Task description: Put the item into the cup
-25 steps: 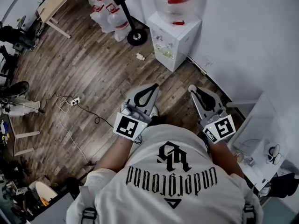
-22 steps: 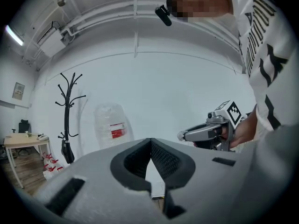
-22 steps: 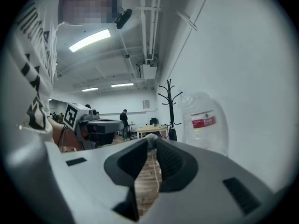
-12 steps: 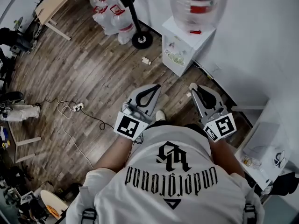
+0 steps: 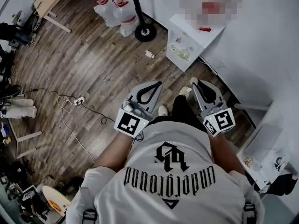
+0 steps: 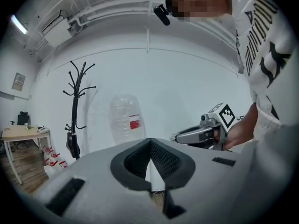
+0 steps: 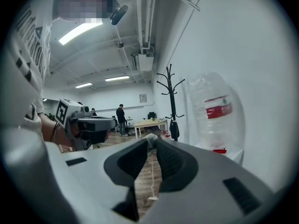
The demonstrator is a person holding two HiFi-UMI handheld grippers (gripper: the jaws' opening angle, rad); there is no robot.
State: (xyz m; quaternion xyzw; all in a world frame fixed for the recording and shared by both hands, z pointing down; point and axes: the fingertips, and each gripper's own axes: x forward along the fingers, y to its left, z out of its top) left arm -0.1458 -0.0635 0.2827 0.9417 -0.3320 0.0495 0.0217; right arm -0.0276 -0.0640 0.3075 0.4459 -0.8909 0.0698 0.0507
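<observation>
The item [image 7: 150, 137] — small and pale, by the look of it a tea bag — sits pinched at the very tips of the right gripper [image 5: 193, 82]. The jaws stand nearly together on it, and a thin thread [image 7: 150, 171] dangles from it to a little tag [image 7: 152, 198]. I judge it very light, soft and easily torn, so a gentle pinch on the paper body should be enough; the loose tag may swing or catch on a rim. It hangs over the wood floor [image 5: 93, 78] near the foot of the water dispenser [image 5: 191, 43]. The left gripper [image 5: 156, 84], farther from the dispenser, has its jaws closed tip to tip on nothing. No cup can be made out — it may be among the small things on the white table [image 5: 264, 140] off to the dispenser's right.
</observation>
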